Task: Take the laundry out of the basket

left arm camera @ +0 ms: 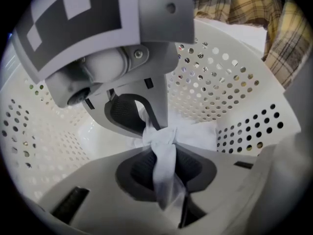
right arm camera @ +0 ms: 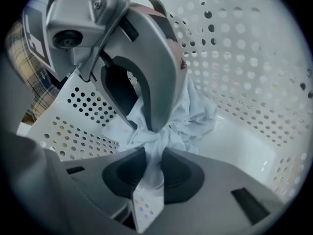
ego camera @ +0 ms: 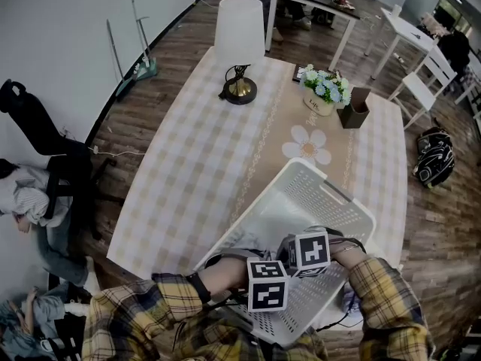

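A white perforated laundry basket [ego camera: 325,189] lies tilted at the near edge of the table. Both hands reach into it, and the marker cubes hide the jaws in the head view. In the left gripper view my left gripper [left arm camera: 157,140] is shut on a bunched fold of white cloth [left arm camera: 164,166] that trails back over the lower pad. In the right gripper view my right gripper [right arm camera: 153,137] is likewise shut on the white cloth [right arm camera: 196,115], which lies crumpled on the basket floor [right arm camera: 244,146] beyond the jaws. The two grippers are close together, side by side.
A checked tablecloth [ego camera: 188,164] covers the table. At the far end stand a white lamp [ego camera: 239,40], a flower pot [ego camera: 325,92] and a brown box [ego camera: 353,113]. A person sits by the wall at left [ego camera: 30,201]. A bag [ego camera: 434,156] lies on the floor at right.
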A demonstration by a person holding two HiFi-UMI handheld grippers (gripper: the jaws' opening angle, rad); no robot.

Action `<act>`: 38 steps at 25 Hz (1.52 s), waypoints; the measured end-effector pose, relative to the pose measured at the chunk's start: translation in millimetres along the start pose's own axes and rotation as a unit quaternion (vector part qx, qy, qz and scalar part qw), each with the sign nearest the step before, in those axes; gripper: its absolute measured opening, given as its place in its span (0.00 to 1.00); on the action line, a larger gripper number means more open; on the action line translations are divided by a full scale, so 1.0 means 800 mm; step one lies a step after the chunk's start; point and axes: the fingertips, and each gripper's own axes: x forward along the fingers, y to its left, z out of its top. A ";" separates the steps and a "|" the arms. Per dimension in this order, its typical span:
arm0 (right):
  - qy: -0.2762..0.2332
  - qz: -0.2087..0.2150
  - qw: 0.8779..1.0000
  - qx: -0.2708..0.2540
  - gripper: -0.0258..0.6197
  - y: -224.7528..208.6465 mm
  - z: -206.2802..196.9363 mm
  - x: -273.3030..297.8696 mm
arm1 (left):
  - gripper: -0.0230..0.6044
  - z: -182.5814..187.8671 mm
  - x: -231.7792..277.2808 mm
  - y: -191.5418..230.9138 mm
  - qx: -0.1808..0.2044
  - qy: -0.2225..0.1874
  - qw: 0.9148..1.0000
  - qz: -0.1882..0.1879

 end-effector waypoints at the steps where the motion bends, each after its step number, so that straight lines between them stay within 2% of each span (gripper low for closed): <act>1: 0.001 -0.003 1.000 0.000 0.22 -0.001 0.001 -0.002 | 0.24 0.001 -0.002 0.002 0.000 0.000 1.000 0.004; 9: 0.020 -0.023 0.999 -0.015 0.21 -0.010 0.008 -0.031 | 0.22 0.009 -0.029 0.017 -0.020 -0.014 0.999 0.031; 14: 0.007 -0.036 0.999 -0.003 0.21 -0.005 0.015 -0.056 | 0.21 0.017 -0.056 0.020 -0.023 -0.029 0.998 0.044; 21: -0.012 -0.086 0.996 0.001 0.21 0.009 0.036 -0.106 | 0.21 0.028 -0.110 0.023 -0.017 -0.057 0.995 0.084; 31: -0.081 -0.174 0.981 0.005 0.21 0.055 0.065 -0.167 | 0.21 0.049 -0.183 0.002 -0.027 -0.092 0.982 0.162; 38: -0.151 -0.223 0.963 0.028 0.21 0.098 0.045 -0.216 | 0.21 0.103 -0.229 -0.014 -0.045 -0.138 0.969 0.202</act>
